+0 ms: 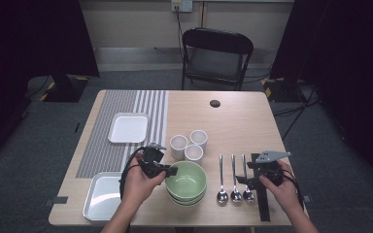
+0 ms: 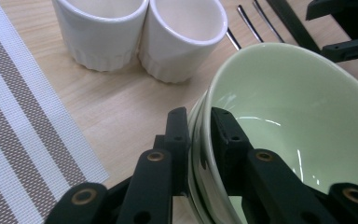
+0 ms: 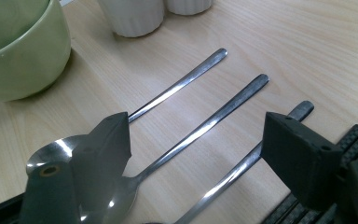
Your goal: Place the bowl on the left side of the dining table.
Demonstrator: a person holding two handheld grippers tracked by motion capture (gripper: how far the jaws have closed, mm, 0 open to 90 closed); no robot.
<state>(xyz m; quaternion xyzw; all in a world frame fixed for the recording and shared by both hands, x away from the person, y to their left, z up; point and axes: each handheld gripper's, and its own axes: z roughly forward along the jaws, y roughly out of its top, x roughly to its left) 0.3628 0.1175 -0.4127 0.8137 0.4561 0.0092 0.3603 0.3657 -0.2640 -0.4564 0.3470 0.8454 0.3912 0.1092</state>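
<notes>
A stack of pale green bowls (image 1: 187, 180) stands near the table's front edge. My left gripper (image 1: 172, 170) reaches it from the left. In the left gripper view its jaws (image 2: 199, 119) straddle the top bowl's rim (image 2: 298, 116), one pad outside and one inside, pressed on the wall. Three steel spoons (image 1: 235, 187) lie side by side to the right of the bowls, bowls of the spoons toward me. My right gripper (image 1: 246, 177) hovers low over them. Its jaws (image 3: 196, 135) stand wide apart above the spoon handles (image 3: 214, 116) and hold nothing.
Three white cups (image 1: 189, 145) cluster just behind the bowls, close to my left jaws (image 2: 184, 32). A striped mat (image 1: 97, 141) carries a white tray (image 1: 127, 127); a metal tray (image 1: 102, 196) sits at the front left. A black strip (image 1: 262, 204) lies right of the spoons.
</notes>
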